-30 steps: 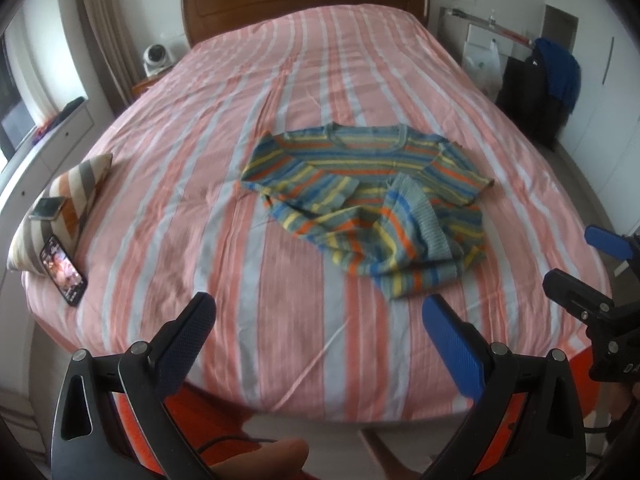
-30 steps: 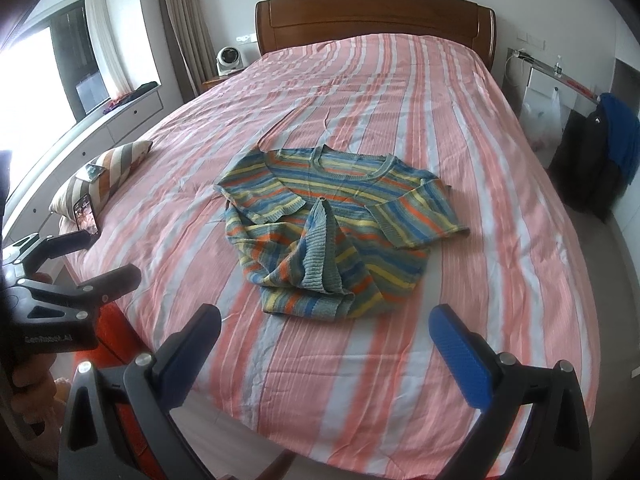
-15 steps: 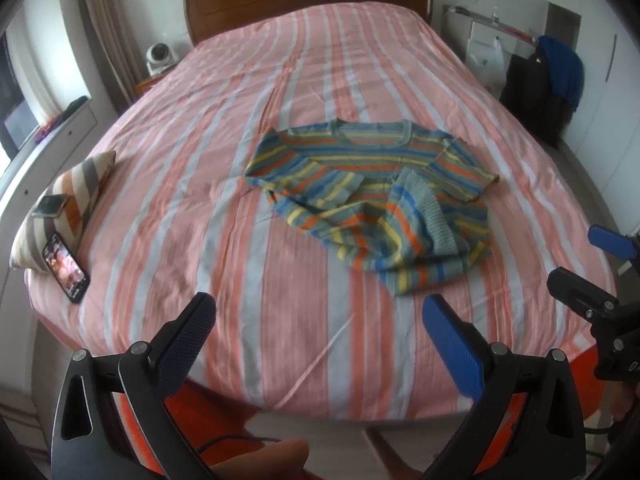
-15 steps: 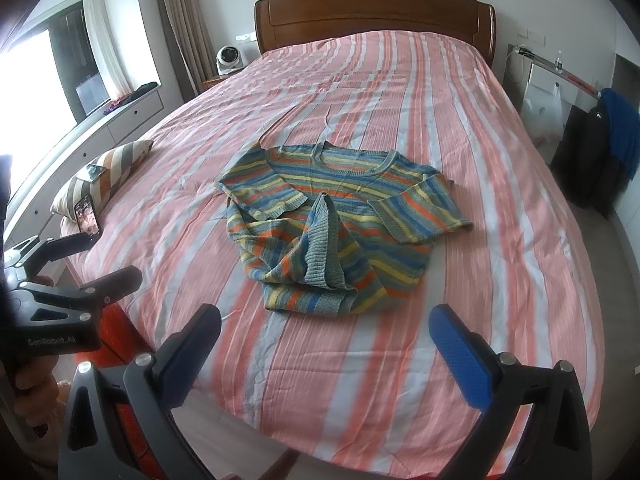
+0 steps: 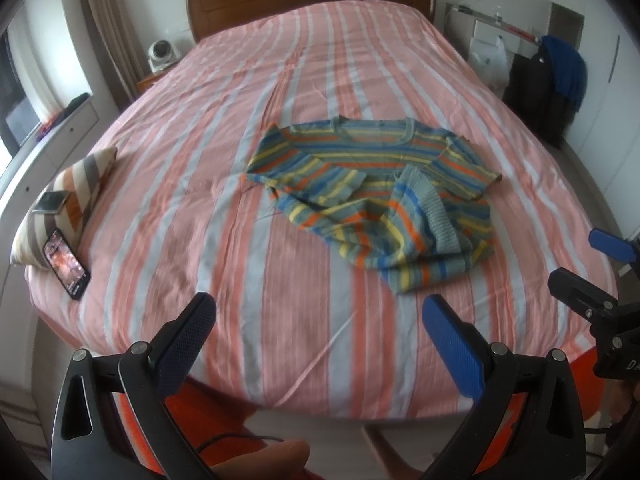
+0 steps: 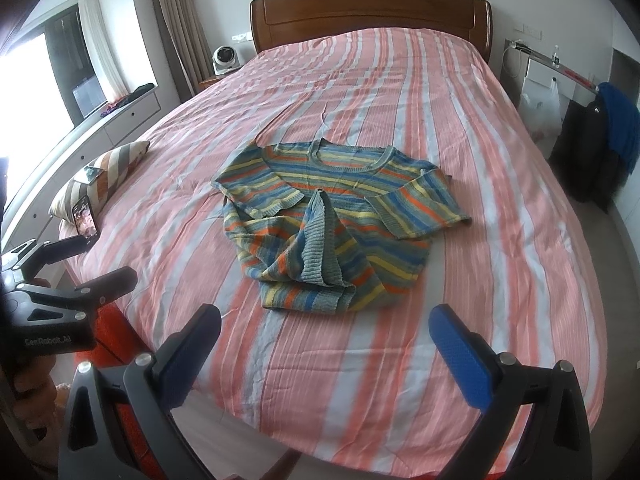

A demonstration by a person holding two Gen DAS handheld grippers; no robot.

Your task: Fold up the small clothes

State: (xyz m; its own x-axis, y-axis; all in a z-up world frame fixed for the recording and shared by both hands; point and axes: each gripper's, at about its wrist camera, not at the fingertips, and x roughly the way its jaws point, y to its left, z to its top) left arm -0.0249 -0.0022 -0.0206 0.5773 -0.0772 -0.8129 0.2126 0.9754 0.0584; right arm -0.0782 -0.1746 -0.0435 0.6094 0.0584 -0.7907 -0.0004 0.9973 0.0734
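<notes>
The striped bed filled the room; the sweater lay mid-bed, partly folded, hem flipped up. Our left gripper and right gripper hung at the near edge — fingers wide apart, empty. We judged a shallow pinch might snag the sheet too — loose knit slips.

"GenRobot.AI" printed white on black body of left hand-held gripper; no other text legible.
</notes>
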